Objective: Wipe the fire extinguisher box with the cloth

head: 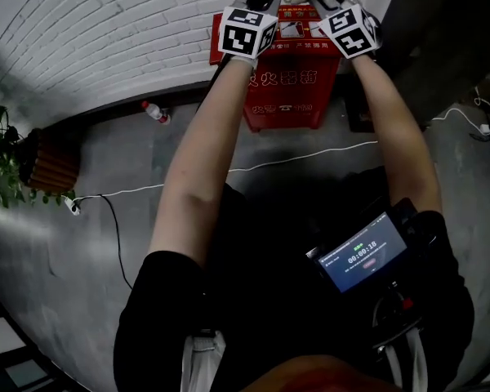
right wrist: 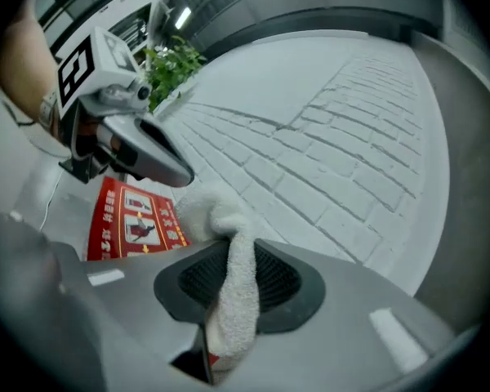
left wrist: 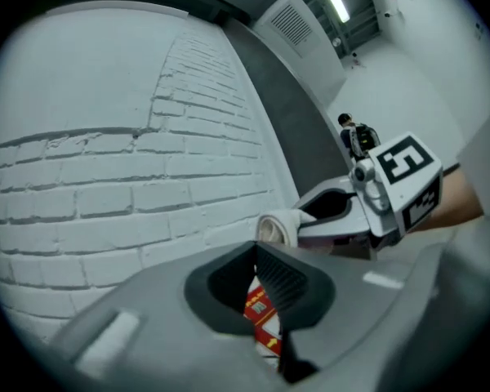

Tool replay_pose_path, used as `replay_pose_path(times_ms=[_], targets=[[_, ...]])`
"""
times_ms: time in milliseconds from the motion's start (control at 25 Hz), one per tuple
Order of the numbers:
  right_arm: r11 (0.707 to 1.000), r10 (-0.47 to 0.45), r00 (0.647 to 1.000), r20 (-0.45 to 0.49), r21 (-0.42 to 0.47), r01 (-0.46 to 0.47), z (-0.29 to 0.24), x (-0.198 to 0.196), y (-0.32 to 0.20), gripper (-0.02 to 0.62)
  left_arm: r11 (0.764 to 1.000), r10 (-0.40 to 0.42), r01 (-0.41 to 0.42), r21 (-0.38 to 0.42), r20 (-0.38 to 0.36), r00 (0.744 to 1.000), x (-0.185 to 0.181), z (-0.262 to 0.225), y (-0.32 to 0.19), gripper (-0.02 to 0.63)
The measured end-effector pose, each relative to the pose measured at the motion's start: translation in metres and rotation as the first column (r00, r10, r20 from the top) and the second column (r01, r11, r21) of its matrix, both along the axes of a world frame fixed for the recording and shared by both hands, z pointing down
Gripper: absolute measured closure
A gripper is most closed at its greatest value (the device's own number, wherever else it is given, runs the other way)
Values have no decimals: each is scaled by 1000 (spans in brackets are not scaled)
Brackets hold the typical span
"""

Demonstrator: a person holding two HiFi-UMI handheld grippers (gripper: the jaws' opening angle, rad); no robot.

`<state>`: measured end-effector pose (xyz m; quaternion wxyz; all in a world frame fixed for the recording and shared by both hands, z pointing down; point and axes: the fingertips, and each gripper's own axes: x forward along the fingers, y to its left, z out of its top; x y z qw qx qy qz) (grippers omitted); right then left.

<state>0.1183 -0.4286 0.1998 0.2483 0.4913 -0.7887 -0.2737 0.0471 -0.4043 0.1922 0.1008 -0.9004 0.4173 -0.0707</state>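
The fire extinguisher box [head: 290, 80] is standing on the grey floor [head: 106, 243] against a white brick wall [head: 106, 31], straight ahead of the person and below both outstretched forearms. It is showing as a boxy red cabinet with yellow lettering on its front and a flat top carrying white instruction pictures. The cloth [right wrist: 229, 300] is looking like soft, nubby white towelling. The right gripper [right wrist: 233, 260] is pinching it between its ribbed dark pads, so that a bunched end is bulging out past the tips and hanging over the box's top near the wall. The left gripper [left wrist: 255, 251] is hovering just beside it over the box's left side, carrying nothing. Its jaws are meeting at the tips, and a sliver of the red top is showing through the slit behind them. Both grippers are wearing smooth grey shells and marker cubes. Around the box, a plastic bottle [head: 155, 113] is lying at the foot of the wall to the left, a leafy plant [head: 0, 158] in a slatted planter [head: 49, 166] is sitting further left, and a white cable [head: 302, 158] is trailing across the floor. A device with a lit screen [head: 363, 256] is hanging at the person's chest.
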Motion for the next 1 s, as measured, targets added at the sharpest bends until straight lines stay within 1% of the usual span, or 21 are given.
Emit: replay_pose_path(times_ms=[40,120,200,400,520,640,840,1000], targets=[[1000,2,997,-74,-2,-2,7,-3,-8,505,1000,3,-3,-3,-4,1000,-1,1,-6,606],[1000,-5,978,-210,6,7,16,-12,-26,506,1000,1,-1,-4,-23,1000,-7,-2,-17,606],[1000,-13,951,-309,8,17,25,-15,-41,505,1000,1,-1,-13,-35,999,-6,1,-25,607],[1000,-25,897,-442,-24,16,43,-18,-76,505,998,-4,2,-57,-36,999,-3,20,-36,606],[997,-40,850,-525,-81,-3,63,-11,-91,505,998,-4,2,-69,-30,1000,-5,26,-39,606],[983,-109,822,-559,-184,5,100,-9,-89,506,995,-23,20,-95,-29,999,-16,38,-36,606],[940,-214,820,-531,-339,26,115,-1,-76,515,993,-15,13,-119,-17,1000,-10,48,-35,606],[903,-287,802,-524,-427,44,123,0,-57,517,991,-10,9,-136,-12,1000,-6,54,-27,606]])
